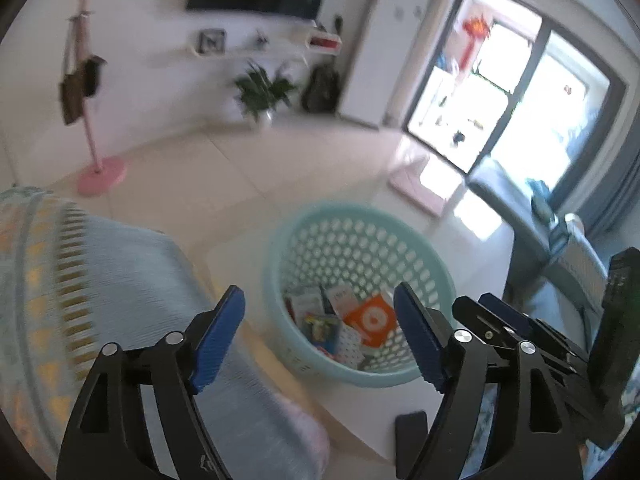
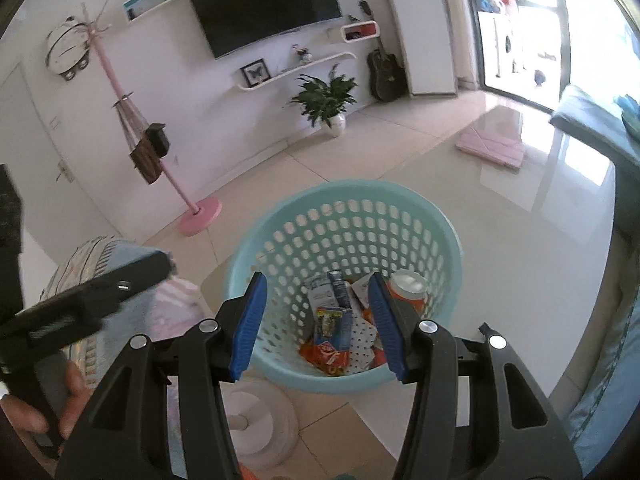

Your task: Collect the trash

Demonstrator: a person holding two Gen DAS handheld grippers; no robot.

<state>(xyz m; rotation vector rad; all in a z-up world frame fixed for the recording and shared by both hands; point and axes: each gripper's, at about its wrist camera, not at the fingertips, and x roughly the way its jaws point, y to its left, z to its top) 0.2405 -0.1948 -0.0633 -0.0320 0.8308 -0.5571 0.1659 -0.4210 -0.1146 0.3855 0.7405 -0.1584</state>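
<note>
A home living room: wall-mounted television (image 2: 266, 8), potted plant (image 2: 326, 98), guitar (image 2: 385, 68), pink coat stand (image 2: 120, 92).

The left gripper (image 1: 320, 332) points forward and down, its blue-padded jaws spread wide with nothing between the pads. The left finger (image 1: 218, 334) and the right finger (image 1: 420, 340) both lean outward from black arms that rise from the bottom edge of the left wrist view.

The right gripper (image 2: 318, 320) also tilts forward and down. Its jaws stand apart, narrower than the left pair, and the pads (image 2: 248, 326) press on nothing.

In the right wrist view the left hand (image 2: 48, 400) shows at the lower left edge, fingers curled around the black handle of its gripper.
</note>
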